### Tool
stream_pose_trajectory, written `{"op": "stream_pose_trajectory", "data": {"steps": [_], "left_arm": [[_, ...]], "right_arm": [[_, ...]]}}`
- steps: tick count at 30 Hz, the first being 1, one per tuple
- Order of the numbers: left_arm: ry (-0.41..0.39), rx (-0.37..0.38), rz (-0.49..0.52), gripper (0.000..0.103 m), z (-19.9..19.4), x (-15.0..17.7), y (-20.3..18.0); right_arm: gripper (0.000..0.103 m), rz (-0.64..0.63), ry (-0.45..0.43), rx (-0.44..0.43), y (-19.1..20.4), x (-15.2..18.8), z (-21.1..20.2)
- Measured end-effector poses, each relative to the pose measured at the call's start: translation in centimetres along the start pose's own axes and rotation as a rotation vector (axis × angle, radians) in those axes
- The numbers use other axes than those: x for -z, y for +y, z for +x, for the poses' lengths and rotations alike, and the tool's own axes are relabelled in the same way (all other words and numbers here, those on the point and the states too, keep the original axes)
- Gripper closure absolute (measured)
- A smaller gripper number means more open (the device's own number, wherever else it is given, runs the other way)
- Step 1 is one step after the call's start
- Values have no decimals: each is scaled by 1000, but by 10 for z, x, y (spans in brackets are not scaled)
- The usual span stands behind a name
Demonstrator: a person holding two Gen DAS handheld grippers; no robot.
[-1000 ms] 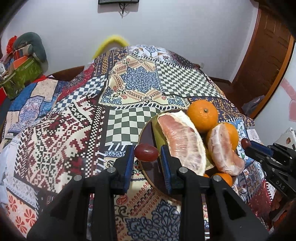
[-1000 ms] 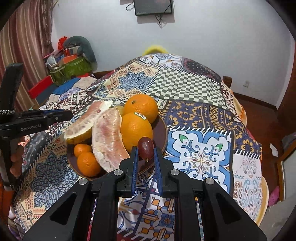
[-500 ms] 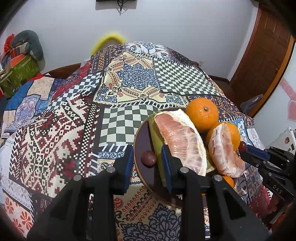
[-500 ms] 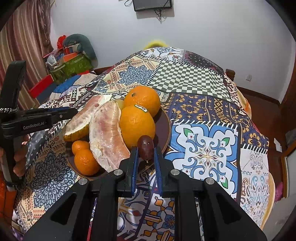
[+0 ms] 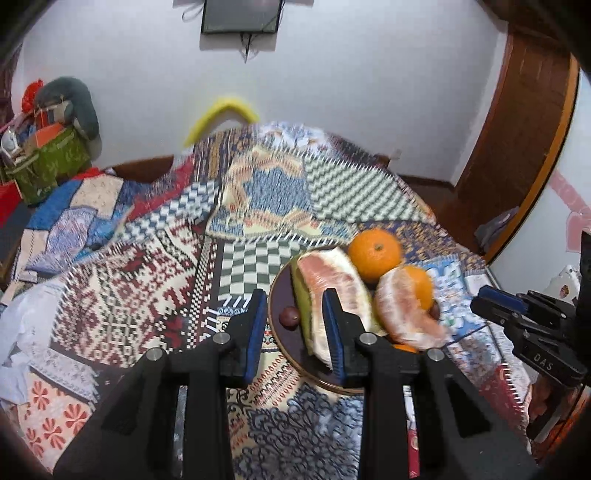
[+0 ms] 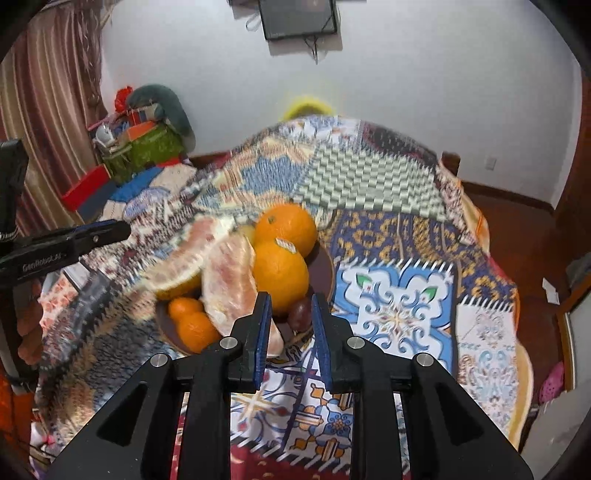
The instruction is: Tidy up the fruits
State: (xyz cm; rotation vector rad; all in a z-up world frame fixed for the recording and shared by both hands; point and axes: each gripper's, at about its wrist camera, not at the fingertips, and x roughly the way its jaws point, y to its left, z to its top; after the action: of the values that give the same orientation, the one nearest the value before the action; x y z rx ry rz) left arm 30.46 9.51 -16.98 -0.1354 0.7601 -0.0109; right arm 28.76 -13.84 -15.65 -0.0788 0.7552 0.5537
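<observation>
A dark round plate (image 5: 280,343) on the patchwork cloth holds two oranges (image 5: 375,253), pomelo pieces (image 5: 328,280) and small tangerines (image 6: 195,325). A dark red grape (image 5: 289,316) lies on the plate's left part, just beyond my open, empty left gripper (image 5: 293,321). In the right wrist view a second dark grape (image 6: 300,314) lies at the plate's near right rim (image 6: 328,273), beyond my open, empty right gripper (image 6: 290,321). The right gripper also shows in the left wrist view (image 5: 496,301).
The patchwork cloth (image 5: 147,280) covers the whole surface. A cluttered green bag (image 5: 48,162) stands at the far left, a wooden door (image 5: 517,147) at the right. A wall screen (image 6: 299,16) hangs behind. The floor (image 6: 517,221) drops off right of the cloth.
Both grippers opened and let go of their grapes, which now lie on the plate. Both grippers have pulled back and up from the plate.
</observation>
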Motion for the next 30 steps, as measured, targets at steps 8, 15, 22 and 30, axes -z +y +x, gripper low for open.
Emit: {"op": "stream_pose_trajectory", "data": {"steps": [8, 15, 22, 30], "left_arm": [[-189, -3, 28, 72, -106, -4, -32], [-353, -13, 53, 72, -200, 12, -65], [-459, -28, 66, 52, -254, 36, -87], [-548, -69, 88, 25, -290, 58, -102]], "right_arm": [[83, -38, -193, -5, 27, -21, -92], [83, -65, -359, -14, 51, -19, -170], [58, -65, -487, -8, 70, 0, -224], [21, -69, -557, 45, 82, 13, -243]]}}
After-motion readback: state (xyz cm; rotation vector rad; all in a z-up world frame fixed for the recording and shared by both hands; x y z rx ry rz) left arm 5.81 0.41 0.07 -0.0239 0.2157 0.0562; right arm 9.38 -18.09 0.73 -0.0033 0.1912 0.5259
